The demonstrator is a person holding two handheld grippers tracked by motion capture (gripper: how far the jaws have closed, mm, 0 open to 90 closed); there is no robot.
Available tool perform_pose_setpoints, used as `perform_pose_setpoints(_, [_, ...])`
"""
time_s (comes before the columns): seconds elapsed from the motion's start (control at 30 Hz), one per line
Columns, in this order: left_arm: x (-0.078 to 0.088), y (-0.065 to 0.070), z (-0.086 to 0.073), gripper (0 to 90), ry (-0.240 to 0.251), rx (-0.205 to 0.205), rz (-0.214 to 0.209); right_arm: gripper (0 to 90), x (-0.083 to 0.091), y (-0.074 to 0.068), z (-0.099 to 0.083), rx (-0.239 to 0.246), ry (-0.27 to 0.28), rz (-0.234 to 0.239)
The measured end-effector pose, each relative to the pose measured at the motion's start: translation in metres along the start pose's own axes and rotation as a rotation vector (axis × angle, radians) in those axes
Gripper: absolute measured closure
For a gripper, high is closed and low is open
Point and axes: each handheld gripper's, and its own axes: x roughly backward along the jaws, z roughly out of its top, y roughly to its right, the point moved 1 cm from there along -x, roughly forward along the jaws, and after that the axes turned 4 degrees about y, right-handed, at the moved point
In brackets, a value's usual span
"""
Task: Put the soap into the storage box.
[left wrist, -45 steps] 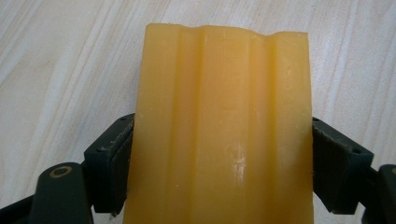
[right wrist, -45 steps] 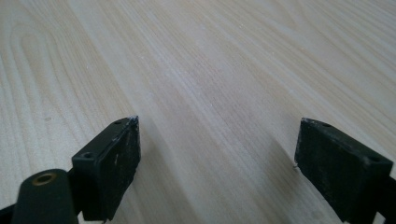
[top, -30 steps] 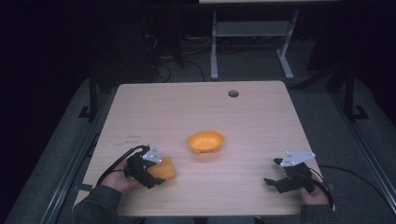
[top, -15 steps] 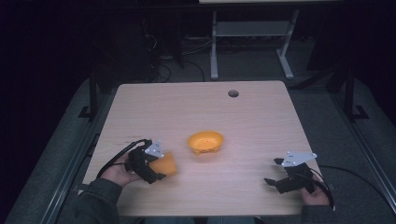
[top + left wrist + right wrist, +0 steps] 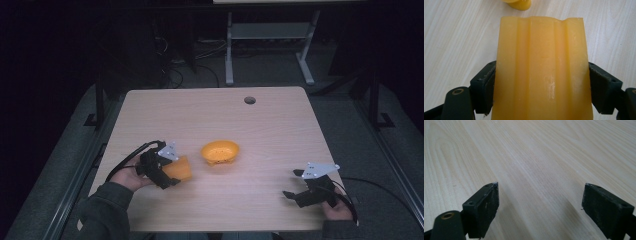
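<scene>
Orange ribbed block (image 5: 541, 67) clamped between jaws of left gripper (image 5: 167, 172) — low over near-left part of wooden table (image 5: 210, 115), left hand (image 5: 131, 175) gripping from behind, forearm entering from bottom. Orange bowl (image 5: 220, 152) just beyond block, near table middle. Right gripper (image 5: 300, 185) near right edge — jaws spread, nothing between, angled toward centre.
</scene>
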Motion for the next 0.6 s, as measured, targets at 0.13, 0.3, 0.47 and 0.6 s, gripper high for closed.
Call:
perform_pose_setpoints(0.13, [0.001, -0.004, 0.006, 20.7, -0.001, -0.010, -0.005, 13.7, 0.000, 0.000, 0.000, -0.006, 0.002, 0.002])
perform_pose_setpoints(0.3, [0.002, -0.008, 0.011, 20.7, 0.014, -0.010, -0.007, 13.7, 0.000, 0.000, 0.000, -0.006, 0.001, 0.002])
perform_pose_setpoints(0.47, [0.001, -0.013, 0.019, 20.7, 0.018, -0.020, -0.012, 13.7, 0.000, 0.000, 0.000, -0.004, 0.003, 0.002])
perform_pose_setpoints(0.6, [0.001, -0.015, 0.025, 20.8, 0.008, -0.030, -0.018, 13.7, 0.000, 0.000, 0.000, -0.007, 0.004, 0.002])
